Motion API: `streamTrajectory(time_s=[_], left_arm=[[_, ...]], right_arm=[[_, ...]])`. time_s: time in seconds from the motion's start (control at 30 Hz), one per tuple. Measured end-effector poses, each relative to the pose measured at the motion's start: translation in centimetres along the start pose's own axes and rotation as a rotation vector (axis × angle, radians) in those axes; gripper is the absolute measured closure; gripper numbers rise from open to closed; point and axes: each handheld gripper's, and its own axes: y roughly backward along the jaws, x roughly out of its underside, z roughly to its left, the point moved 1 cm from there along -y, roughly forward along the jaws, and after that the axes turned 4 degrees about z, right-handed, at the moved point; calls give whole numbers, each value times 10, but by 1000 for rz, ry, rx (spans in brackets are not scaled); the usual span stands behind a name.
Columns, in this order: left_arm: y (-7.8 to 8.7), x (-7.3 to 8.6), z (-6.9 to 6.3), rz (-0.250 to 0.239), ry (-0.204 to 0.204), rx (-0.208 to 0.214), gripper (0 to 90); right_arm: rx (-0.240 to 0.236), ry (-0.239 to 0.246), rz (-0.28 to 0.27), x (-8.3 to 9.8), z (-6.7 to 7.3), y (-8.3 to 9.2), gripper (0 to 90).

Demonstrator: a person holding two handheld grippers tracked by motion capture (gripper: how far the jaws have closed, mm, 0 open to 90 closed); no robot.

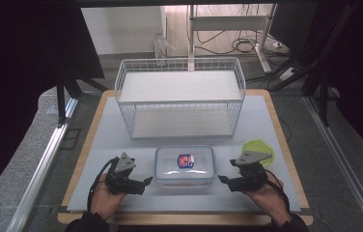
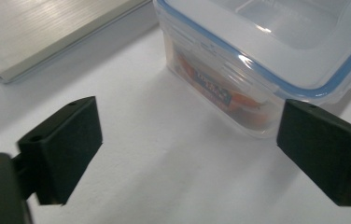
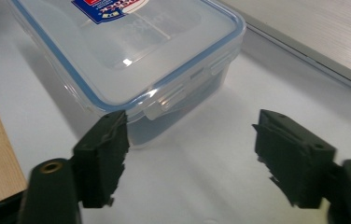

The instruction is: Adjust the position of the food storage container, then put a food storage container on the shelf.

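A wooden table (image 1: 278,121) stands in the middle of the room, and a pale mat (image 1: 117,145) covers most of its top. The floor (image 1: 20,159) around it is grey and speckled. Long silver rails (image 1: 44,159) run along the floor past the left and right edges of the table. Dark curtains (image 1: 20,58) hang on both sides. Behind the far edge is a white wall (image 1: 121,29), a white metal stand (image 1: 228,24), and black cables (image 1: 242,46) lying on the floor.
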Motion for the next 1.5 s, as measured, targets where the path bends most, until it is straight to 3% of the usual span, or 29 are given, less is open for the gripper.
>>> streamTrajectory(time_s=[0.17,0.2,0.33,0.67,0.8,0.87,1.0,1.03,1.17,1.27,1.3,1.47,1.5], left_arm=[[0,1,4,-29,2,20,35],[0,2,6,-25,19,31,36],[0,1,6,-27,26,38,38],[-1,-4,6,-85,31,99,31],[0,-11,8,-102,58,149,32],[-2,-15,8,-93,71,174,35],[-14,-24,10,-66,107,245,34],[-14,-24,10,-66,107,245,35],[-26,-30,13,-37,146,298,32],[-39,-33,15,5,149,319,26],[-39,-33,15,5,149,319,13],[-53,-33,20,28,184,445,3],[-53,-33,20,28,184,445,4]], right_arm=[[-21,-3,-23,-1,-1,-1,170],[-25,-4,-27,-2,-1,0,167],[-34,-9,-31,-2,-2,-1,151],[-54,-11,-31,-6,0,-5,103],[-71,-38,-28,-9,-1,-7,98],[-86,-65,-16,-12,0,-10,66],[-89,-76,8,-15,2,-15,26],[-89,-76,8,-15,2,-15,26],[-135,-129,30,-19,0,-23,29],[-190,-205,49,-24,-5,-31,48],[-190,-205,49,-24,-5,-31,48],[-277,-282,94,-27,-12,-49,45],[-277,-282,94,-27,-12,-49,45]])
